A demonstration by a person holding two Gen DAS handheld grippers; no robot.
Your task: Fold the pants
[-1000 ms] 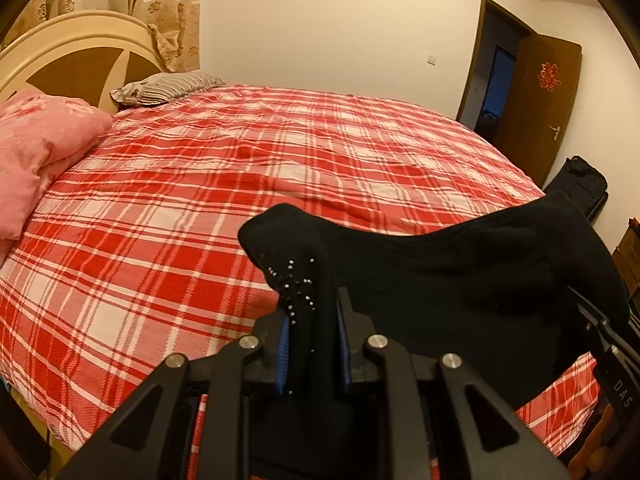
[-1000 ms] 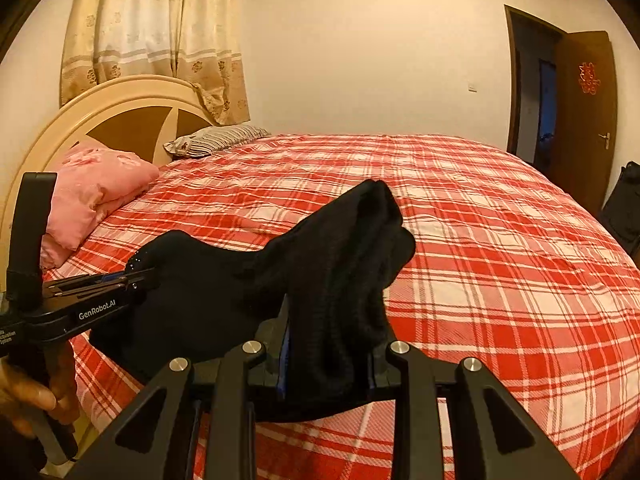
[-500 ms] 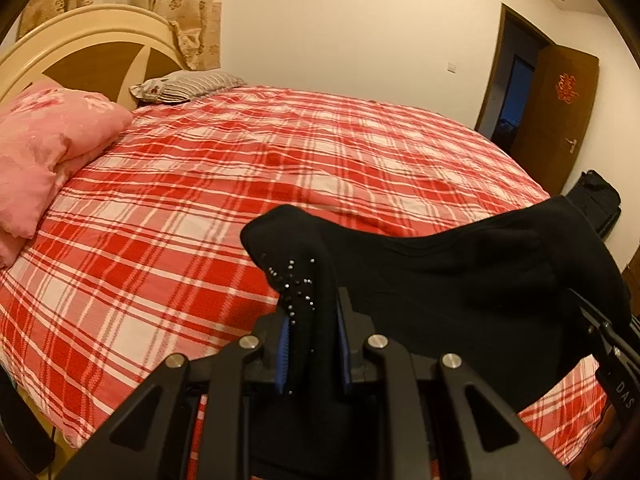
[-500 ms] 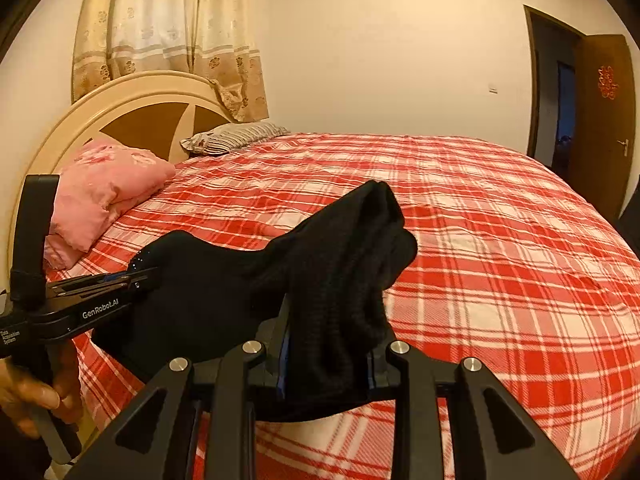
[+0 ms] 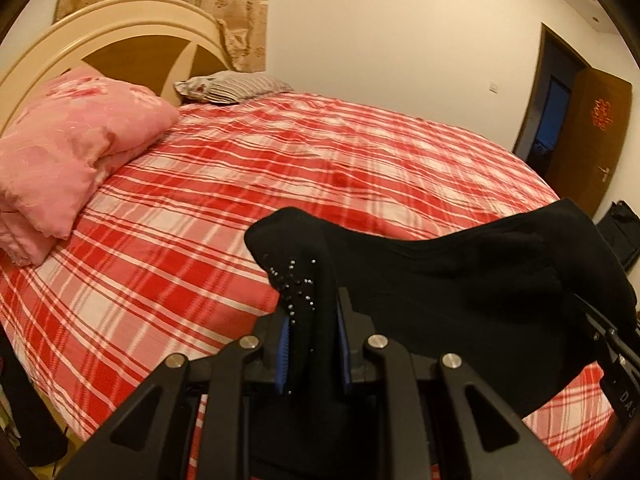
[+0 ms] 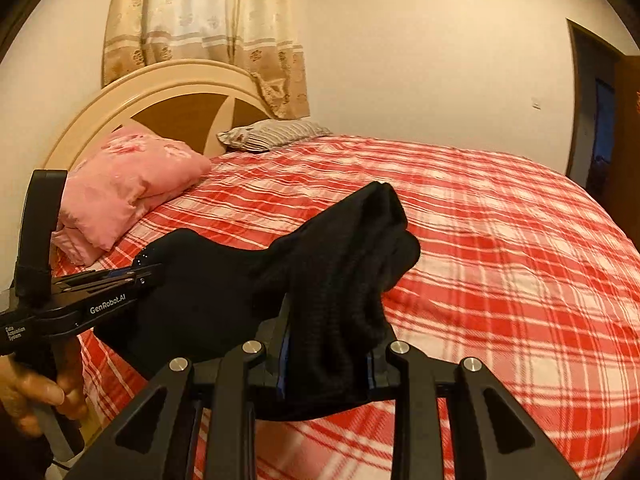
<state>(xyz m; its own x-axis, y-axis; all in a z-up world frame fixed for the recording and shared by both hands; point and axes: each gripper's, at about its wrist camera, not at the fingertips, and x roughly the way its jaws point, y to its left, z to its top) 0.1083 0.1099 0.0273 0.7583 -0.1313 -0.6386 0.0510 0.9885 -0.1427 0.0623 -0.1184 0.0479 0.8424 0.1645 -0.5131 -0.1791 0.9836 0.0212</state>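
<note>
Your left tongs are clamped on one corner of the black pants, the corner dotted with small shiny studs, and your hand grips their handle. The pants hang stretched between both tools above the near edge of the red plaid bed. Your right tongs pinch a thick bunch of the other end.

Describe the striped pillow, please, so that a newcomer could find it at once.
Start at the bed with the red plaid cover and look to its curved headboard. The striped pillow lies flat at the headboard's foot, below the curtain. Unlike the pink quilt beside it, it is grey, thin and striped.
</note>
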